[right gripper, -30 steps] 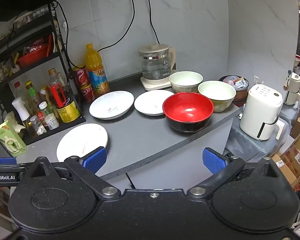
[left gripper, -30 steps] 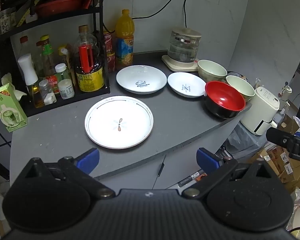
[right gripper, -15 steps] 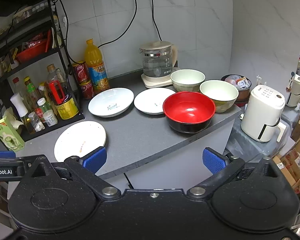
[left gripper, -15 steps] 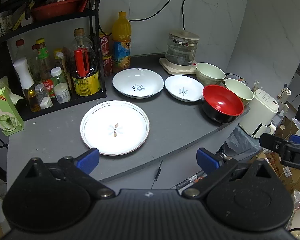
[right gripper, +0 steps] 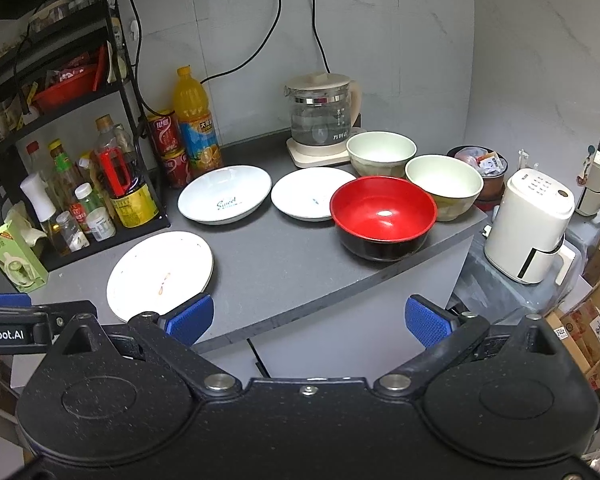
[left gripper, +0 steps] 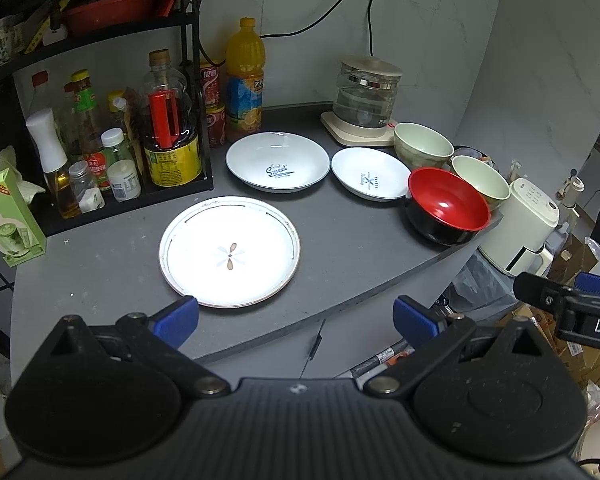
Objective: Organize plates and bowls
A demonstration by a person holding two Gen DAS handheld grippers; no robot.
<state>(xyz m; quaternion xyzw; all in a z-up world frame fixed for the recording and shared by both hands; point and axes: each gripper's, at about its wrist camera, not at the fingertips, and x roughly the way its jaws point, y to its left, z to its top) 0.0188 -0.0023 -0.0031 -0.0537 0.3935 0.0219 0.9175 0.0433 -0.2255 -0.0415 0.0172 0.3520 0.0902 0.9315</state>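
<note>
Left wrist view: flat plate [left gripper: 229, 251] just beyond released, empty fingers [left gripper: 178, 318].

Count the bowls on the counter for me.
3, none stacked, at the counter's right end: the red and black bowl by the front edge, one pale green bowl behind it, another pale green bowl beside the kettle.

Both grippers are matte black plastic with a ribbed centre plate, two round speckled hubs and silver pivot screws. The left gripper [left gripper: 296, 318] and right gripper [right gripper: 308, 318] carry blue textured pads [right gripper: 192, 316] on their jaws. White lettering marks each side bar.
</note>
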